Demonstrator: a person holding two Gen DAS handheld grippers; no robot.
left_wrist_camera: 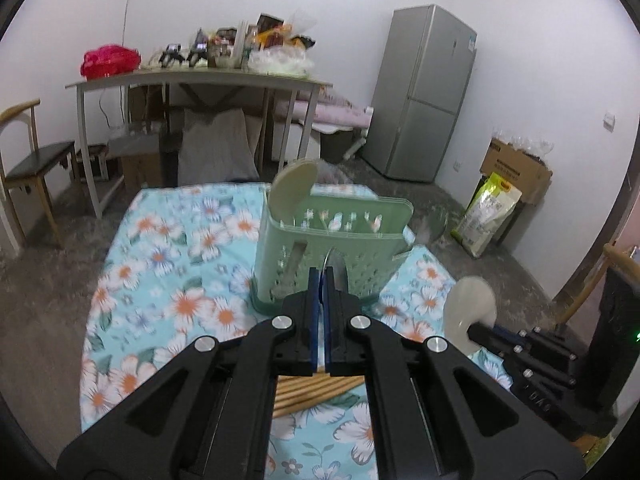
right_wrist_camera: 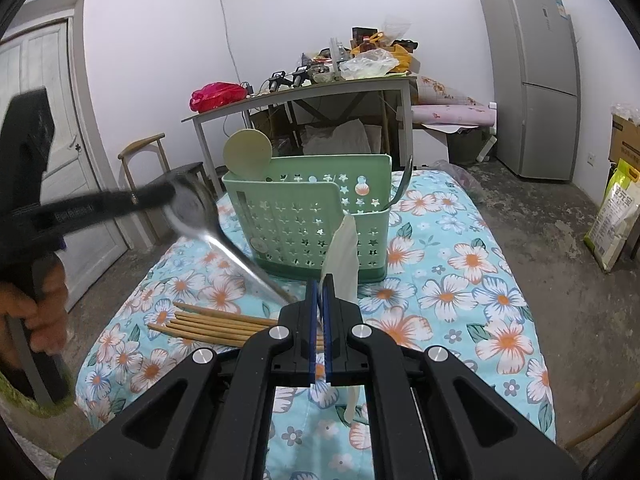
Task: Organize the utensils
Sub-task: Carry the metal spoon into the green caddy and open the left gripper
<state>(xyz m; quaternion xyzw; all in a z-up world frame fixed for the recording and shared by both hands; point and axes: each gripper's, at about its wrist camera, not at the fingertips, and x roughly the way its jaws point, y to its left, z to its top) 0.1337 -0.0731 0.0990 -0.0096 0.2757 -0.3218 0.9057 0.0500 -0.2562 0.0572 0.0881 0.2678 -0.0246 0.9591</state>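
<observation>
A green perforated utensil basket (left_wrist_camera: 332, 248) (right_wrist_camera: 308, 224) stands on the floral tablecloth (left_wrist_camera: 168, 280). Upright in it are a beige round scoop (left_wrist_camera: 294, 188) (right_wrist_camera: 248, 154) and a metal utensil handle (right_wrist_camera: 404, 184). My left gripper (left_wrist_camera: 321, 276) (right_wrist_camera: 160, 198) is shut on a metal spoon (left_wrist_camera: 338, 270) (right_wrist_camera: 200, 212) near its bowl, raised left of the basket, with the handle slanting down. My right gripper (right_wrist_camera: 322, 284) (left_wrist_camera: 480, 330) is shut on a white translucent spoon (right_wrist_camera: 342, 256) (left_wrist_camera: 470, 308) just in front of the basket. Several wooden chopsticks (right_wrist_camera: 216, 326) (left_wrist_camera: 312, 390) lie on the cloth.
A person's hand (right_wrist_camera: 36, 312) grips the left tool. Behind stand a cluttered grey table (left_wrist_camera: 200, 80), a wooden chair (left_wrist_camera: 32, 160), a grey fridge (left_wrist_camera: 424, 96), a cardboard box (left_wrist_camera: 516, 168) and a yellow-green bag (left_wrist_camera: 486, 216) on the concrete floor.
</observation>
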